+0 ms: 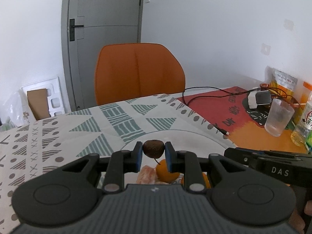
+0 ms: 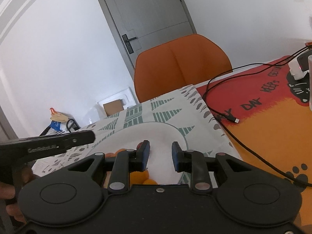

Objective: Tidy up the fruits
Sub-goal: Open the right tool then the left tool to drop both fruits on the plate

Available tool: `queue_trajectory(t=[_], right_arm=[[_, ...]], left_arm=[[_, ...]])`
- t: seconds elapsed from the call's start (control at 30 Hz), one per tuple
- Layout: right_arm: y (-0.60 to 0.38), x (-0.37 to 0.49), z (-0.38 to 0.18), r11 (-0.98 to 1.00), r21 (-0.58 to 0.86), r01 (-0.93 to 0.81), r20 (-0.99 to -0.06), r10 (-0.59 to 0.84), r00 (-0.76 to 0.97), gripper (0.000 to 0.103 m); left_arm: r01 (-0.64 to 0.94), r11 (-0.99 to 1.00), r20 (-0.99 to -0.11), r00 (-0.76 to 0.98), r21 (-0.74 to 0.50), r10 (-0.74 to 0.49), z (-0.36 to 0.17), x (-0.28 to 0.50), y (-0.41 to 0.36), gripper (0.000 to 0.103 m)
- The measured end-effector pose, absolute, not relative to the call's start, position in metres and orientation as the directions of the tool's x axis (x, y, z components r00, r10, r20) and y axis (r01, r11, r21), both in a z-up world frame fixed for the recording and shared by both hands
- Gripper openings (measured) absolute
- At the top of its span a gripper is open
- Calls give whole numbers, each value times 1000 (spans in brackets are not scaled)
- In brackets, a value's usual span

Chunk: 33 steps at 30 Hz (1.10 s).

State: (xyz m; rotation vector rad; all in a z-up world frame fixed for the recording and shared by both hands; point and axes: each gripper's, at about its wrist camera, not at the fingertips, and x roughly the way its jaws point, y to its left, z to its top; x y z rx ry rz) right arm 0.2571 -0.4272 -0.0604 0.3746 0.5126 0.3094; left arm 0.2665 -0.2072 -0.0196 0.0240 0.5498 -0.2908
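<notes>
Held fruit: a small dark brown fruit (image 1: 153, 148), round and matt with a rough skin and a thin stem hanging below it, is pinched between the blue pads of the left claw (image 1: 153, 153), above the white plate (image 1: 195, 136).
Left claw: clenched on the dark fruit — the pads press it from both sides; black linkage arms and a ribbed grey body fill the lower part of its own view.
Other fruit: below the held one lie a smooth orange fruit (image 1: 165, 172) and, just beside it on the left, pale peeled citrus segments (image 1: 147, 175); all sit on the plate.
Right claw: the right claw (image 2: 160, 155) is released, its blue pads apart with bare white plate showing between them.
Right-view fruit: small orange fruits (image 2: 139, 176) show under the left finger of that claw, partly hidden by it.
Only in the left view: the held fruit, a ribbed clear glass (image 1: 278, 117), a plastic bottle (image 1: 304, 120) with yellow liquid and a snack bag (image 1: 282, 81) at the far right.
Only in the right view: the black handle of the left claw from the side, and a cable plug (image 2: 235, 120) lying on the mat.
Desk: the desk carries a cloth (image 1: 58, 136) printed with green striped triangles, grey dots and crosses — and beside it a red and orange mat (image 2: 273, 107) with a black cat figure and lettering.
Behind: an orange padded chair (image 1: 139, 72) at the far edge, a grey door (image 1: 103, 9) with a black handle, white walls.
</notes>
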Motion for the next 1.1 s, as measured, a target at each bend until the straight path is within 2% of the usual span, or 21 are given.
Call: queue_trajectory(t=[0.3,0.4,0.47,0.57,0.73,0.8,0.9,0.97,1.1], right_arm=[[-434,255,-61,882,434,-181,-413,374,830,28],[-434,255,-61,884,429,-183,-413,373,831,28],[-435,255,-61,885,430,-177,-413,367,834,32],[-435,255,-62,885,430,-176,-415,367,833,32],[-431,257,-62,882,436,-180,-421,376,825,32],[-427,256,-60,887,425,-180,-426,371,825,32],[-422,254,-53,885,425,-191,-421,380,823,35],[-419,253,-50,886,420,-196,-420,381,824,40],[-408,252,-45,890,404,-209,-428,386,817,42]], left_arm=[[327,944,-507,809,-35,-299,-13,266,-234,23],[328,945,-488,824,-2,-287,-10,262,-238,28],[317,949,-490,828,8,-272,-10,260,-236,32],[301,954,-494,829,3,-260,-10,257,-227,40],[259,965,-475,854,31,-214,-5,247,-206,66],[236,971,-466,864,36,-193,-2,244,-195,73],[203,979,-456,874,33,-166,3,241,-178,77],[183,983,-454,878,28,-151,5,239,-167,78],[151,988,-447,885,11,-130,6,235,-148,80]])
